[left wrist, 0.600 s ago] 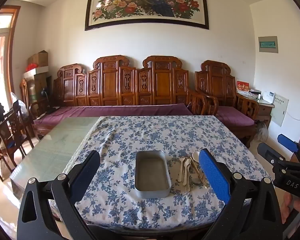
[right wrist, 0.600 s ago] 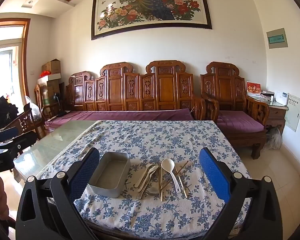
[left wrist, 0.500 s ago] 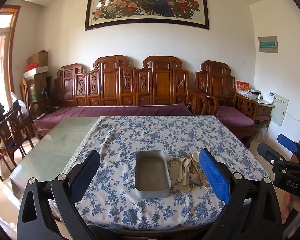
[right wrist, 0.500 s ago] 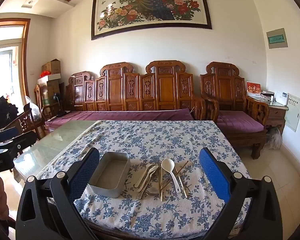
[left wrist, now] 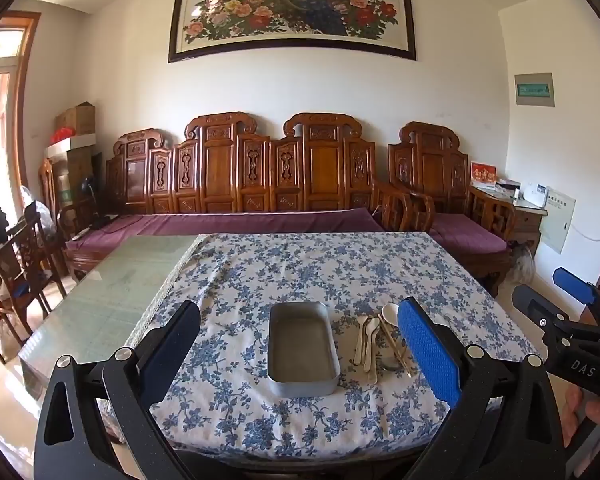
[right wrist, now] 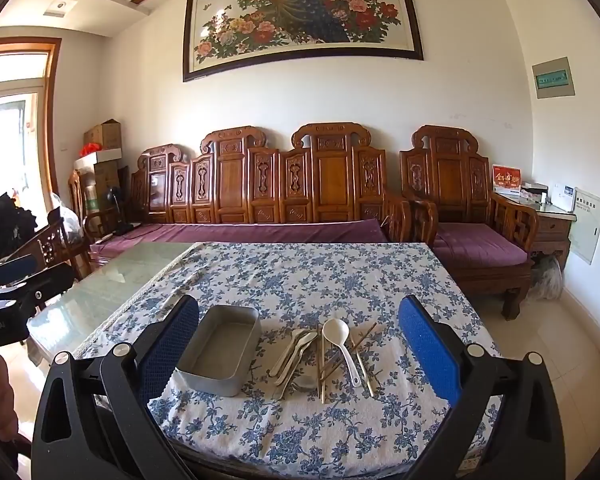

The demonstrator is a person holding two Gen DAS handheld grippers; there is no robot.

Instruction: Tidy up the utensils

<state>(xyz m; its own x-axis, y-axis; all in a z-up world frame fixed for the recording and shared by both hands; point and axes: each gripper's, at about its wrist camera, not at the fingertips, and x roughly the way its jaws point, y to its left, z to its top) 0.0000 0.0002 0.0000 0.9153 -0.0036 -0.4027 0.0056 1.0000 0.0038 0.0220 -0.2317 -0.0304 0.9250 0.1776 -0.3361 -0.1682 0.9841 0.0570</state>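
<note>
Left gripper [left wrist: 300, 344], right gripper [right wrist: 300, 344] both spread wide, empty, unmoved; tin [left wrist: 302, 350], utensils [right wrist: 328, 354] unchanged.

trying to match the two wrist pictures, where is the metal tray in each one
Left wrist: the tray sits low at centre, seen end-on, utensils to its right.
Right wrist: the tray sits low and left of centre, angled, beside the left blue pad, utensils to its right.
Shared landmark: the peacock painting on the far wall.
</note>
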